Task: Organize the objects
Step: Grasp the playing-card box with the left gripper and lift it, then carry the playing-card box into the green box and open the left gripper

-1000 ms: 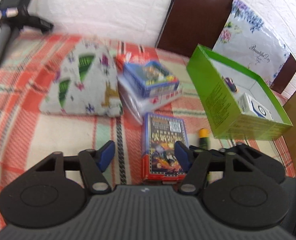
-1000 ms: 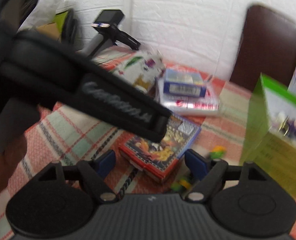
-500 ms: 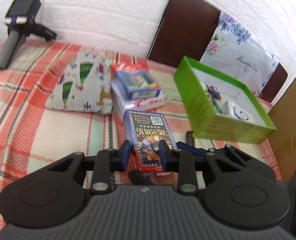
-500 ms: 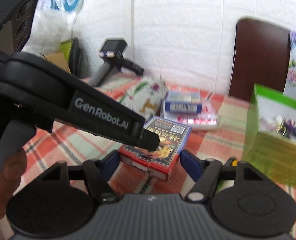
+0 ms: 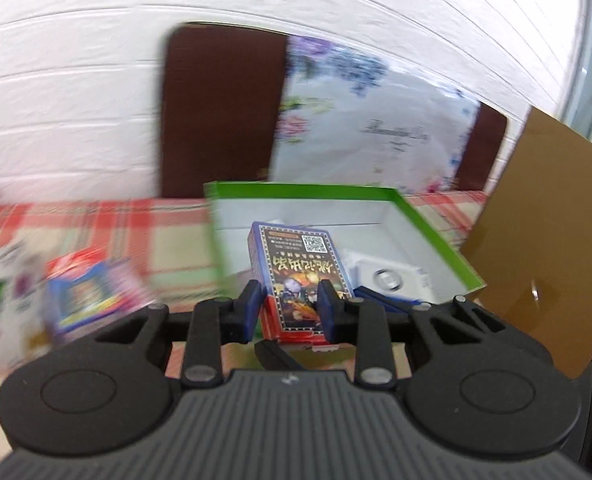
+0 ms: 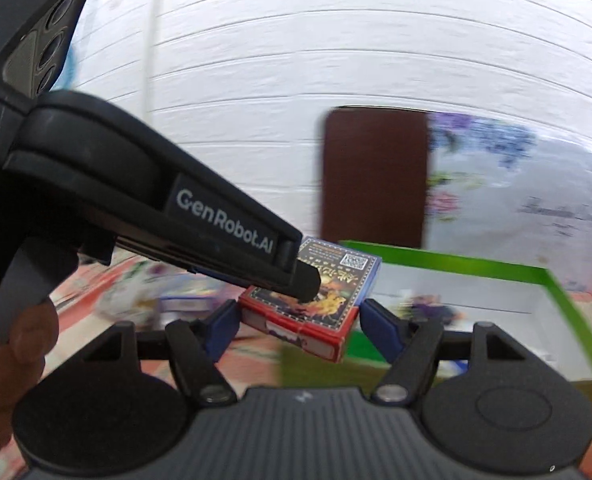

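A card box (image 5: 299, 276) with a red and blue cover hangs in the air, held by both grippers. My left gripper (image 5: 288, 300) is shut on it, its blue pads pressing the two narrow sides. In the right wrist view my right gripper (image 6: 299, 316) is shut on the same card box (image 6: 327, 312) across its width. One of the left gripper's fingers (image 6: 256, 248) lies along the top of the box. Just behind it stands the open green box (image 5: 296, 191), white inside, which also shows in the right wrist view (image 6: 455, 260).
A small white package (image 5: 391, 280) lies in the green box. Blurred blue and red boxes (image 5: 88, 300) sit at the left on the plaid cloth (image 5: 136, 232). Behind are a brown chair back (image 5: 220, 108) and a floral bag (image 5: 375, 128). A cardboard box (image 5: 555, 240) stands right. A hand (image 6: 16, 344) grips the left handle.
Both grippers closed on the card box where it lay on the cloth. They have lifted it and carried it right, up to the green box.
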`<move>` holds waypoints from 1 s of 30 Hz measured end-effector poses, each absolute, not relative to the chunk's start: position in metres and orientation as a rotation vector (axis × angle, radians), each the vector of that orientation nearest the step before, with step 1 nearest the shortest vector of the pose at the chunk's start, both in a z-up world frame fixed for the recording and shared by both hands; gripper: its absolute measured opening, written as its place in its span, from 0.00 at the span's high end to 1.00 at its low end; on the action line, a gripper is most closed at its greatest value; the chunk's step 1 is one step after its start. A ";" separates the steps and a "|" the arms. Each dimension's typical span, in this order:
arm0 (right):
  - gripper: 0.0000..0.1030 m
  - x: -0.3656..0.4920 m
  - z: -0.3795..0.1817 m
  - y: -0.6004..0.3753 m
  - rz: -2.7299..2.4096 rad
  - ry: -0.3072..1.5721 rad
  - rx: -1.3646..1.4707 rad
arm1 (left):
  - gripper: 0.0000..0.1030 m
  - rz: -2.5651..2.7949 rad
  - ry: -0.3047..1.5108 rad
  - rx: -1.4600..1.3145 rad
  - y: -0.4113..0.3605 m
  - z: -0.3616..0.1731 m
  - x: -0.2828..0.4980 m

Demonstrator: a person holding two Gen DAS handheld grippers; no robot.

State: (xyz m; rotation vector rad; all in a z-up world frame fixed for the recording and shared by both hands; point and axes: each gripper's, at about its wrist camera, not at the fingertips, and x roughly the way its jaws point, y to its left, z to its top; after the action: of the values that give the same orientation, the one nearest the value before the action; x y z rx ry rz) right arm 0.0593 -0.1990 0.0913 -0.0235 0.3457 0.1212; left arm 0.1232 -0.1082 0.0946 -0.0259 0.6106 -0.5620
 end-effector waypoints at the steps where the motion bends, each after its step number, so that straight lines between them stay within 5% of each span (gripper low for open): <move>1: 0.33 0.062 0.091 -0.210 0.099 0.347 -0.016 | 0.68 -0.579 0.616 -0.019 -0.120 0.094 0.129; 11: 0.37 0.110 0.070 -0.289 -0.140 0.381 -0.010 | 0.65 -0.643 0.597 0.153 -0.221 0.076 0.165; 15: 0.26 0.112 0.062 -0.316 -0.236 0.365 0.072 | 0.55 -0.590 0.628 0.107 -0.205 0.071 0.178; 30: 0.22 0.056 0.071 -0.294 -0.194 0.360 0.156 | 0.51 -0.487 0.694 0.114 -0.173 0.066 0.139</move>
State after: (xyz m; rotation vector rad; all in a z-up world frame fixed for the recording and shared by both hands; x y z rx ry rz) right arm 0.0560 -0.2943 0.0707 0.1557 0.3601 -0.1945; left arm 0.1391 -0.1729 0.0659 0.1144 0.6938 -0.4874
